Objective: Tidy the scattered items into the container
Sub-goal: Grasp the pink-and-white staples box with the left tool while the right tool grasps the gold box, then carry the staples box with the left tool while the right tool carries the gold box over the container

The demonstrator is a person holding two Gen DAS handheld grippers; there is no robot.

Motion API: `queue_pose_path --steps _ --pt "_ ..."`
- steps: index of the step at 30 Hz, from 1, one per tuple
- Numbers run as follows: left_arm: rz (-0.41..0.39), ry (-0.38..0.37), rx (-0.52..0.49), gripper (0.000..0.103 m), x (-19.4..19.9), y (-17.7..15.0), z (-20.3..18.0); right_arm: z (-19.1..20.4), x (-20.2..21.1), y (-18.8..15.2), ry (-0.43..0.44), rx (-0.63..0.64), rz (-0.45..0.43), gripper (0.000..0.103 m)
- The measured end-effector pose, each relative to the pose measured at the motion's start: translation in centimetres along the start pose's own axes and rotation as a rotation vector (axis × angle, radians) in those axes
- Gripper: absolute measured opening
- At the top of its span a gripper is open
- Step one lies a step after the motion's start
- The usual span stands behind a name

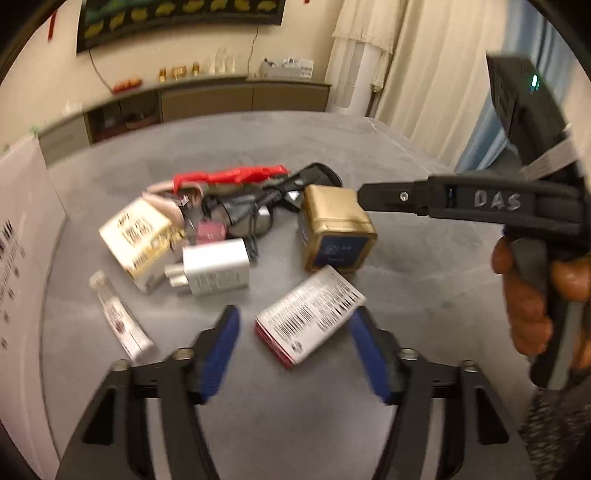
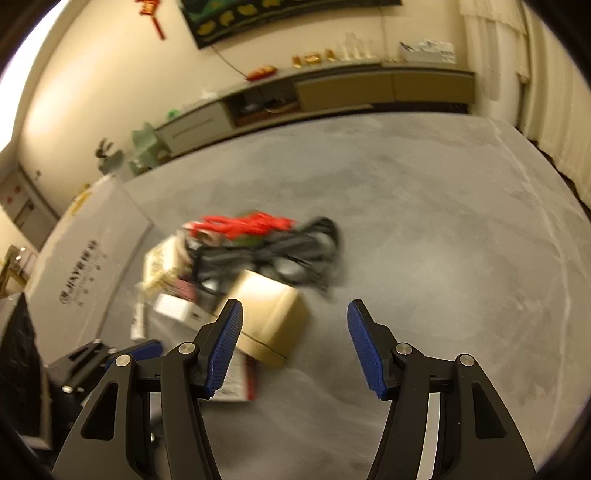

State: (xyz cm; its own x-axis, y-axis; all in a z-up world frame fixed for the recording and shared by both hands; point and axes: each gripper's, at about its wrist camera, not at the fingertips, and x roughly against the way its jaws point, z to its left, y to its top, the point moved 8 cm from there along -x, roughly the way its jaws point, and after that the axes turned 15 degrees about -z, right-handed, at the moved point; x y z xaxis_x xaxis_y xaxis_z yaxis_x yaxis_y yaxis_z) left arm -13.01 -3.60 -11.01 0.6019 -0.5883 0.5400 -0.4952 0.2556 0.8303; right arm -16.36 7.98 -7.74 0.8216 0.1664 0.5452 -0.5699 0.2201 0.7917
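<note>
Two grippers, left gripper [image 1: 294, 325] and right gripper [image 2: 294, 320], spread wide, empty, over grey table [image 2: 424, 229]; sideboard [image 2: 369, 90] along cream wall behind.

The grey table [image 2: 424, 206] spreads out ahead of both claws, its mottled top bare to the right of the right claw. Beyond its far edge, a long low sideboard [image 2: 369, 88] runs along a cream wall, with open shelves towards its left. On top stand small gold jars [image 1: 177, 72], clear glass bottles [image 1: 221, 62], a row of red things [image 1: 125, 85] and a white box of oddments [image 1: 288, 68]. A dark framed picture [image 1: 181, 18] with yellow shapes hangs above, a thin cable [image 1: 98, 70] trailing from it. A red hanging ornament [image 2: 153, 16] shows to the picture's left. Pale curtains [image 1: 413, 59] hang far right.
</note>
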Motion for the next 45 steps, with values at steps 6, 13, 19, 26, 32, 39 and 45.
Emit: queue_pose_path --steps 6,13,19,26,32,39,45 --pt "0.058 -0.171 0.014 0.059 -0.1 -0.6 -2.7 0.0 -1.0 -0.8 -0.032 0.044 0.098 0.062" --pt "0.02 -0.145 -0.005 0.067 0.4 0.1 -2.5 -2.5 1.7 0.6 -0.091 0.071 0.013 0.063" --pt "0.055 -0.114 0.002 0.07 -0.8 -1.2 -3.8 1.1 -0.6 0.0 -0.083 0.271 0.026 0.063" --pt "0.061 -0.033 0.058 0.062 -0.7 -0.6 -0.3 0.3 0.9 -0.2 0.006 0.102 0.082 0.063" --pt "0.013 -0.052 -0.029 0.071 -1.0 0.2 -1.3 1.7 0.0 0.0 0.018 0.492 0.103 0.063" --pt "0.054 -0.041 0.011 0.06 -2.4 -0.3 -0.9 0.2 -2.4 -1.9 0.078 0.431 0.184 0.058" --pt "0.06 -0.048 0.039 0.058 -3.4 0.5 0.1 0.9 -1.2 -1.8 0.098 0.444 0.151 0.054"
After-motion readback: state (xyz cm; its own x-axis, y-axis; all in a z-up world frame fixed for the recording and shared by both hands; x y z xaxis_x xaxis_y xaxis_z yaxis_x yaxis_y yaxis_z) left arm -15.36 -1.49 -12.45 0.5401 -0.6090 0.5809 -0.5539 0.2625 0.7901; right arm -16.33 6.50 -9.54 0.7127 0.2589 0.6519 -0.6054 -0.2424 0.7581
